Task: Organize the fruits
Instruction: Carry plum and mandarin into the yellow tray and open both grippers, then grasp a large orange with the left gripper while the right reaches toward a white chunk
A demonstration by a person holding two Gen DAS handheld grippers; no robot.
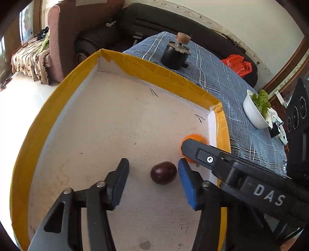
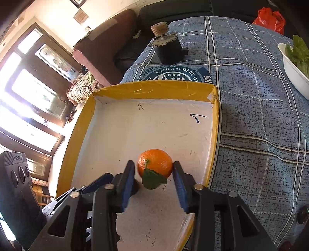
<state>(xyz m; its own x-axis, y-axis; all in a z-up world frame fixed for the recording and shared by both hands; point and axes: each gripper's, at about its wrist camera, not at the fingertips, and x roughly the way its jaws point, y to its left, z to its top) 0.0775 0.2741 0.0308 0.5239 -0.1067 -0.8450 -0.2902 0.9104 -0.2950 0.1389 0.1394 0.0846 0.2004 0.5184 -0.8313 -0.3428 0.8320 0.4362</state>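
A shallow cardboard tray with a yellow taped rim (image 1: 154,69) (image 2: 154,87) lies on the blue plaid cloth. A dark purple plum (image 1: 163,172) rests on the tray floor between the fingers of my left gripper (image 1: 152,169), which is open. An orange tangerine with a green leaf (image 2: 155,164) lies in the tray between the fingers of my right gripper (image 2: 153,170), which is open around it with small gaps. In the left wrist view the tangerine (image 1: 193,139) is partly hidden behind the right gripper's finger (image 1: 204,152). The plum is mostly hidden in the right wrist view.
A black cylinder with a cork-topped knob (image 1: 175,54) (image 2: 168,46) stands on the cloth beyond the tray. A white bowl of green leaves (image 1: 255,110) (image 2: 295,65) sits to the right. A red plastic bag (image 1: 238,64) (image 2: 270,18) lies on the dark sofa behind.
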